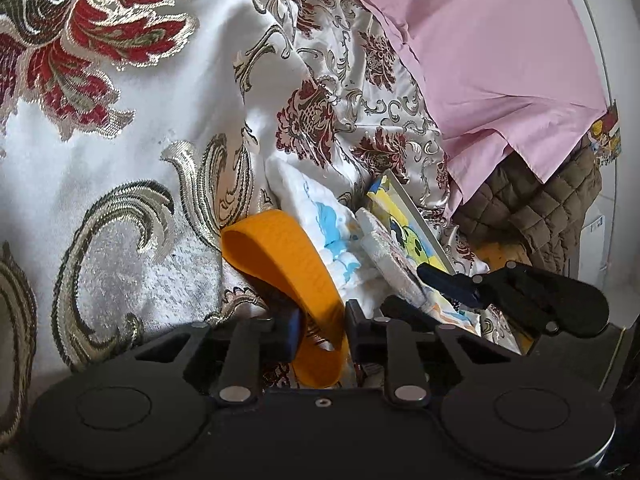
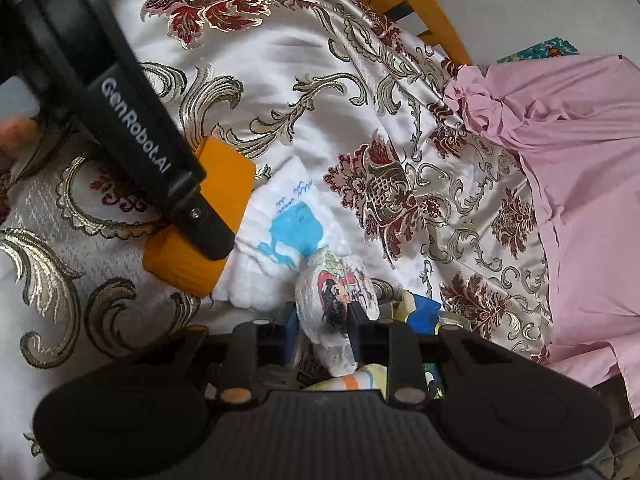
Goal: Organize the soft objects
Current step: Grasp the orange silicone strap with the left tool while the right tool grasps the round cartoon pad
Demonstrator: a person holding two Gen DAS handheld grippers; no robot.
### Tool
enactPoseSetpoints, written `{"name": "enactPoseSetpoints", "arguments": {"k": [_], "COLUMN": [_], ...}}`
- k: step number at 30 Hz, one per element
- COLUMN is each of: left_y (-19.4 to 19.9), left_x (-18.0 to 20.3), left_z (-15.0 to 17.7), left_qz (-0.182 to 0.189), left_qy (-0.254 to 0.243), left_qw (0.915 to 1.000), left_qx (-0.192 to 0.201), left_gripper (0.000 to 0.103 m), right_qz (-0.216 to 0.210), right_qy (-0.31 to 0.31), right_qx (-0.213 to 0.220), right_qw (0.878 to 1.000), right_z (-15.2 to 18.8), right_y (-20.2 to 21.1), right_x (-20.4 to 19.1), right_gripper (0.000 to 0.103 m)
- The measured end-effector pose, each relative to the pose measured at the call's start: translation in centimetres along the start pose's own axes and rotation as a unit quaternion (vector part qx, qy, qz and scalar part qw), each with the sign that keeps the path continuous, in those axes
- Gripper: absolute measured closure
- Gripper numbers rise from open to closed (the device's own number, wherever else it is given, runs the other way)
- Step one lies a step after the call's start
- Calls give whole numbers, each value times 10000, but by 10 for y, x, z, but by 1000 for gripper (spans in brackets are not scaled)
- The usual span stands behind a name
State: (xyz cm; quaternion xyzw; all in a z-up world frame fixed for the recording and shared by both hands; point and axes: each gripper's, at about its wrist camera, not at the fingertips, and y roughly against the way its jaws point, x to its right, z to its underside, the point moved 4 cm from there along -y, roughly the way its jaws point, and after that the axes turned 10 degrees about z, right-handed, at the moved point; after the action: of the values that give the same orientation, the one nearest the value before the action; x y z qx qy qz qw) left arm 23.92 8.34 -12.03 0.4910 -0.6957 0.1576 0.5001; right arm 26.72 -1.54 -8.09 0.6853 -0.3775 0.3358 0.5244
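An orange felt-like cloth (image 1: 288, 256) is folded into a loop, and my left gripper (image 1: 322, 330) is shut on its near end. The right wrist view has the same orange cloth (image 2: 228, 172) under the left gripper (image 2: 208, 236). Beside it lies a white padded cloth with a blue whale print (image 1: 328, 216) (image 2: 288, 232). My right gripper (image 2: 322, 328) is shut on a small white towel with a cartoon figure (image 2: 332, 292). From the left wrist, that towel (image 1: 384, 256) sits between the right gripper (image 1: 412, 288) fingers.
Everything rests on a white brocade bedcover with red and gold flowers (image 1: 120, 152) (image 2: 304, 120). A pink sheet (image 1: 500, 60) (image 2: 592, 160) lies to the right, over a brown quilted pad (image 1: 540, 208). A yellow-blue picture card (image 1: 404, 216) lies by the towel. An orange wooden frame (image 2: 432, 12) stands behind.
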Motion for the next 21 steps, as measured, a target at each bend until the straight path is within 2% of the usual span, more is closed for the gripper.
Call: {"name": "enactPoseSetpoints", "arguments": {"k": [4,12,21], "left_y": [0,2,5], "left_x": [4,20,22], "left_z": [2,13,16], "left_qz": [-94,-303,-371], "left_qy": [-205,-916,-1054], "left_qw": [9997,9952,9934], "left_qx": [54,182,277], "left_gripper": [83,84,84], "right_qz": [3,137,162], "right_qy": [-114,-271,-306], "right_qx": [-79,-222,-298], "right_qw": [9999,9993,9990], "right_z": [0,-6,-11], "right_y": [-2,-15,-35], "right_x": [4,10,16], "right_gripper": [79,79,74]}}
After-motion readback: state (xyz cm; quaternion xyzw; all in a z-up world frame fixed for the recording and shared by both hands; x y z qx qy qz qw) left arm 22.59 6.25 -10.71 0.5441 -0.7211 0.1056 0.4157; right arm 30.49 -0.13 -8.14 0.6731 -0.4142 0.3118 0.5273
